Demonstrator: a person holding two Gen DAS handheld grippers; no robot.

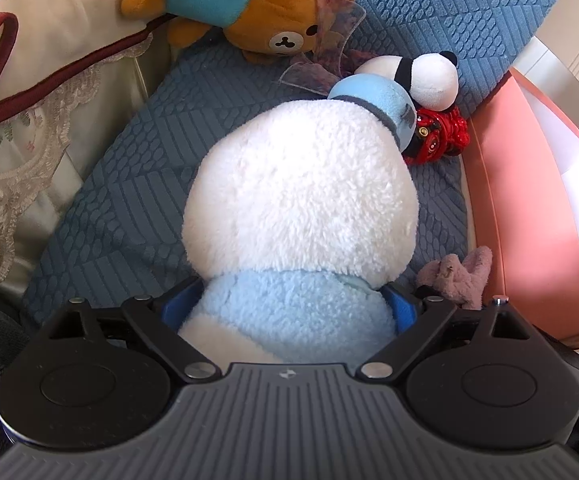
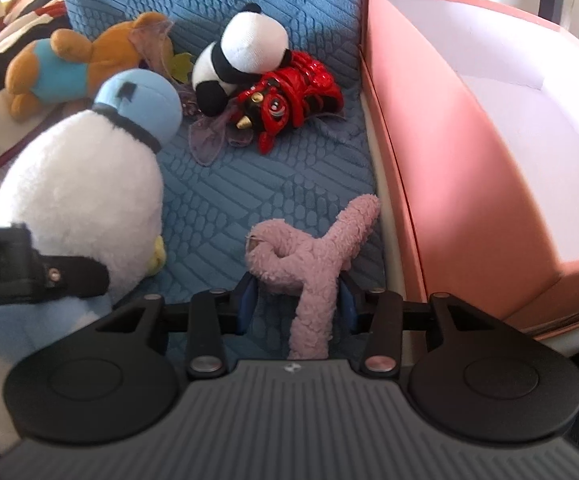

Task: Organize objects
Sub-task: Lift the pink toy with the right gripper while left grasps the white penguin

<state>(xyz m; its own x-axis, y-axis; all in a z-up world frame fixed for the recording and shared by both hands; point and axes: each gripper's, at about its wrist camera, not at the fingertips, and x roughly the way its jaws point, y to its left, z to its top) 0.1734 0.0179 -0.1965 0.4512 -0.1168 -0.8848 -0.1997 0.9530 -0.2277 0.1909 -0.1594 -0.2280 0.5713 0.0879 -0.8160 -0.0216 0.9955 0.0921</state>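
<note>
Left gripper (image 1: pixel 289 312) clamps the light-blue body of a big white fluffy plush with a blue cap (image 1: pixel 301 200). Right gripper (image 2: pixel 295 306) has jaws apart around a pink fuzzy plush (image 2: pixel 313 256), pads not clearly pressing. On the blue textured cushion (image 2: pixel 217 196): panda plush (image 2: pixel 245 56) and red plastic toy (image 2: pixel 293 92) at 12 o'clock, brown bear plush (image 2: pixel 69 68) at 10. Pink open box (image 2: pixel 469 160) at 3 o'clock.

Blue quilted cushion (image 2: pixel 217 200), panda (image 2: pixel 245 52), pink plush (image 2: pixel 313 256)
</note>
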